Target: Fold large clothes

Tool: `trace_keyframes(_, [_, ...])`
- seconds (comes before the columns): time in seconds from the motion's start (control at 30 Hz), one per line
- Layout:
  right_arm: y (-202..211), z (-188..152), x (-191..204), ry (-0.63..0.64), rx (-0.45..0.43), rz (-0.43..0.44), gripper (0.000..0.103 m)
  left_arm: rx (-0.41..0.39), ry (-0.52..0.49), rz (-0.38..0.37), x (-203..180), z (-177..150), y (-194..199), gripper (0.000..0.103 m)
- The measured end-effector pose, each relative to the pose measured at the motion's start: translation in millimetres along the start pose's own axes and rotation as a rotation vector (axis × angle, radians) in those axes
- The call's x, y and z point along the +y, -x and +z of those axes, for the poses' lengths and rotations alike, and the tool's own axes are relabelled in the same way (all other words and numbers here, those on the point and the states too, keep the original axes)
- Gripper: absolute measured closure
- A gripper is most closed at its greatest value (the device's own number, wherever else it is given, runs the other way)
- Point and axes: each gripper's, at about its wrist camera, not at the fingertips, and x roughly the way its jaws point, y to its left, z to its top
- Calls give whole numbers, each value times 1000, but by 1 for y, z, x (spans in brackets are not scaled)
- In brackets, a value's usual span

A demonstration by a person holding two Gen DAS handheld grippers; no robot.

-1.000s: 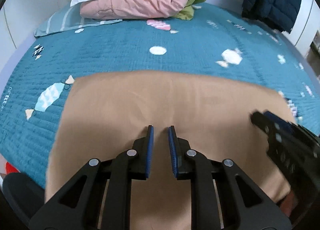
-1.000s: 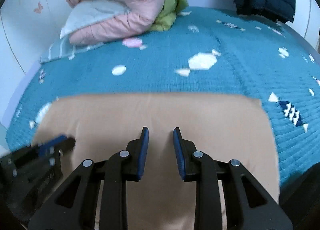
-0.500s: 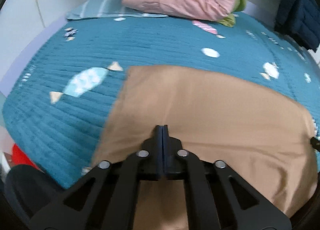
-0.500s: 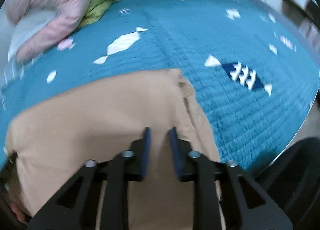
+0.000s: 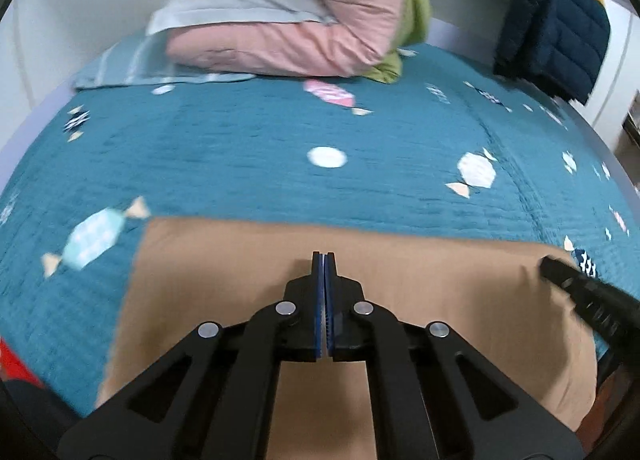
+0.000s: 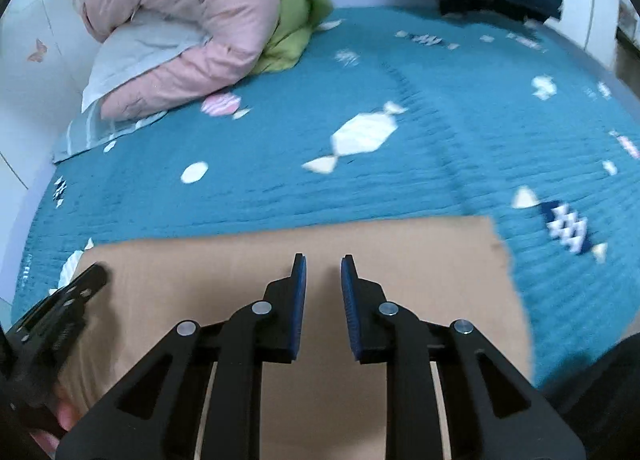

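We see the tan garment [image 5: 400, 280] flat on the teal bedspread [image 5: 240, 164], near edge. Our left gripper [image 5: 324, 260] is pinched closed w/ nothing in it; right gripper [image 6: 323, 264] narrow, jaws opening, empty. Pink duvet [image 5: 288, 36] & navy jacket [image 5: 556, 32] sit at far side, well apart.
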Motion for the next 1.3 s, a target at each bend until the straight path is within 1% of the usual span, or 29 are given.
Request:
trace_keyframes(0.03, [-10, -2, 1, 32, 16, -14, 86, 21, 0, -1, -2, -1, -12, 100])
trace_keyframes(0.07, [-16, -5, 1, 60, 19, -24, 89, 41, -2, 4, -3, -4, -22, 101])
trace_keyframes(0.1, [-21, -8, -1, 81, 15, -36, 90, 58, -7, -8, -1, -9, -32, 101])
trace_keyframes(0.13, [-21, -11, -3, 85, 8, -41, 92, 53, -18, -20, 1, -13, -36, 101])
trace_keyframes(0.17, [-20, -11, -8, 76, 1, -53, 95, 36, -31, -14, 3, -14, -35, 101])
trace_keyframes(0.2, [-19, -9, -12, 58, 1, -77, 95, 21, -39, 19, 3, -14, -33, 101])
trace_keyframes(0.23, [-17, -4, -21, 19, 1, -108, 95, 0, -45, 95, 5, -13, -28, 101])
trace_keyframes(0.27, [-16, -2, -31, -20, 2, -119, 95, -11, -45, 156, 9, -12, -26, 101])
trace_keyframes(0.3, [-17, 2, -44, -76, 10, -124, 95, -8, -36, 185, 16, -12, -25, 101])
trace_keyframes(0.33, [-18, 5, -63, -160, 27, -112, 95, 0, -15, 202, 25, -12, -26, 101])
trace_keyframes(0.37, [-18, 5, -75, -206, 34, -100, 95, 8, 7, 209, 34, -12, -27, 101])
trace_keyframes(0.4, [-16, 5, -87, -247, 37, -88, 99, 21, 51, 213, 46, -11, -27, 101])
trace_keyframes(0.5, [-2, 5, -91, -240, 27, -119, 100, 29, 125, 231, 64, -10, -19, 101])
trace_keyframes(0.53, [6, 5, -90, -239, 24, -98, 99, 26, 138, 244, 66, -9, -15, 101])
trace_keyframes(0.57, [12, 5, -90, -246, 21, -56, 96, 19, 146, 267, 66, -10, -10, 101])
trace_keyframes(0.6, [21, 4, -88, -255, 17, 21, 96, 12, 146, 283, 63, -10, -4, 101])
trace_keyframes(0.63, [30, 1, -84, -241, 18, 62, 96, 3, 137, 285, 59, -11, 4, 100])
trace_keyframes(0.73, [51, -9, -52, -91, 22, 73, 94, 0, 88, 192, 36, -19, 31, 100])
trace_keyframes(0.8, [54, -22, -36, -43, 70, 132, 94, 34, 36, 164, 17, -28, 43, 100])
trace_keyframes(0.83, [53, -32, -25, -23, 112, 185, 94, 55, 14, 155, 9, -33, 45, 100])
trace_keyframes(0.93, [43, -53, -2, 50, 199, 222, 94, 127, -22, 128, -5, -53, 42, 100])
trace_keyframes(1.0, [33, -63, 5, 75, 260, 238, 94, 179, -38, 139, -8, -66, 34, 101])
trace_keyframes(1.03, [26, -67, 6, 85, 287, 223, 94, 208, -69, 168, -10, -72, 27, 101])
trace_keyframes(1.07, [22, -68, 3, 85, 298, 201, 101, 223, -119, 208, -14, -77, 20, 101])
trace_keyframes(1.1, [17, -67, -2, 67, 310, 193, 101, 211, -154, 228, -17, -79, 17, 101])
trace_keyframes(1.13, [15, -64, -11, 40, 313, 183, 101, 199, -157, 234, -19, -80, 17, 101])
trace_keyframes(1.2, [16, -56, -27, -5, 293, 142, 103, 199, -139, 221, -15, -78, 18, 101])
trace_keyframes(1.23, [19, -50, -39, -31, 273, 99, 103, 199, -112, 210, -8, -74, 20, 101])
trace_keyframes(1.3, [21, -41, -64, -98, 250, 61, 103, 187, -37, 239, 14, -66, 25, 101])
